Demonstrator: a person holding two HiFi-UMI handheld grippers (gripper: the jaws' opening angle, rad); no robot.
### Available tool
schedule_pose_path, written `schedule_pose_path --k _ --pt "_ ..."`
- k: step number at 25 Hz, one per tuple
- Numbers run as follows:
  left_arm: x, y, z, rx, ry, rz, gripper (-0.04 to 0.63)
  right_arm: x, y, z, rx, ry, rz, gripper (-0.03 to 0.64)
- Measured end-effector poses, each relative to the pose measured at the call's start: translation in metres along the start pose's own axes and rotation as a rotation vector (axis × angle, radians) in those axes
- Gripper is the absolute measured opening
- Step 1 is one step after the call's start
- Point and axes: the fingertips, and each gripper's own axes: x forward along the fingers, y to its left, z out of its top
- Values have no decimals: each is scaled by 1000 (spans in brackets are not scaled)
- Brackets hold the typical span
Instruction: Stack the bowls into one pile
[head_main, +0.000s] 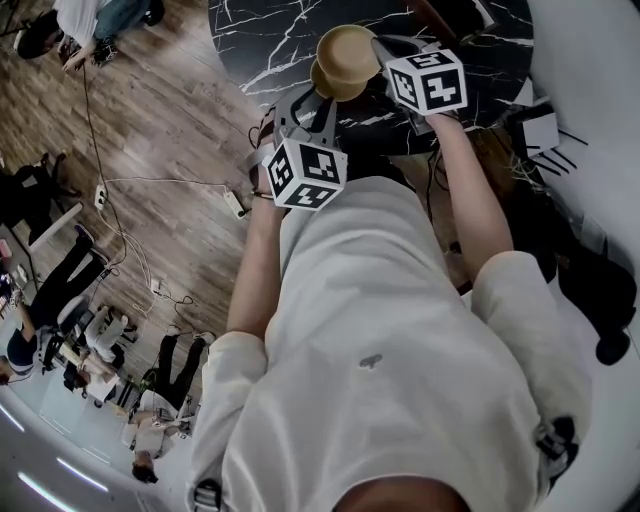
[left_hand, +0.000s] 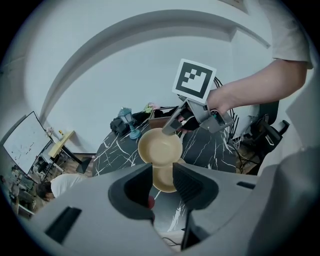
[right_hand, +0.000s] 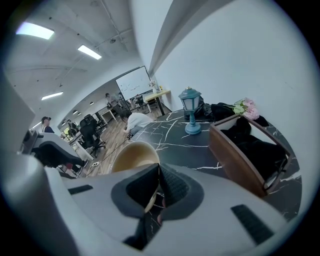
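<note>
You are holding the right gripper (right_hand: 159, 170) with its jaws clenched on the rim of a tan bowl, the upper bowl (left_hand: 160, 146), which is hanging tilted just above the black, white-veined bench (right_hand: 200, 150). Seen from the left gripper view, this upper bowl is showing its hollow inside and is overlapping the far rim of a second tan bowl, the lower bowl (left_hand: 162, 181), which is sitting upright on the bench close to the edge nearest you. Whether the two bowls are touching cannot be told. You are holding the left gripper (left_hand: 162, 172) with its jaws released and standing apart, gripping nothing; the lower bowl is showing through the gap between them, a little way ahead of the tips. In the head view both of your arms are reaching forward over the near edge of the bench, the left gripper sitting nearer to your body than the right one. Farther across the bench, toward its far edge, a small blue lantern (right_hand: 191, 115) is standing upright, a wooden box (right_hand: 235, 155) with dark things inside is sitting beside it, and pink flowers (right_hand: 246, 106) are lying behind the box.
</note>
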Motion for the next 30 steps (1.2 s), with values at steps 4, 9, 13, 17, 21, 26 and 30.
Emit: schedule_pose_path --k 4,9,13,17,21,26,30 --pt "2 0 -2 -15 -1 1 127 1 7 -9 -4 19 14 14" --pt "8 0 -5 -39 -2 2 127 4 10 -20 5 41 25 14" --pt "10 -3 -8 -53 3 -3 127 7 15 -30 21 57 35 14" --pt "9 -5 -14 -64 11 -3 127 13 23 -39 7 82 44 15" --pt "9 -5 -19 -74 19 -1 127 20 27 -44 -1 99 45 18" --pt "10 -5 -24 -80 32 5 127 28 26 -50 -7 117 43 25" --pt "9 -4 -29 -87 43 7 127 34 25 -52 -5 126 43 28"
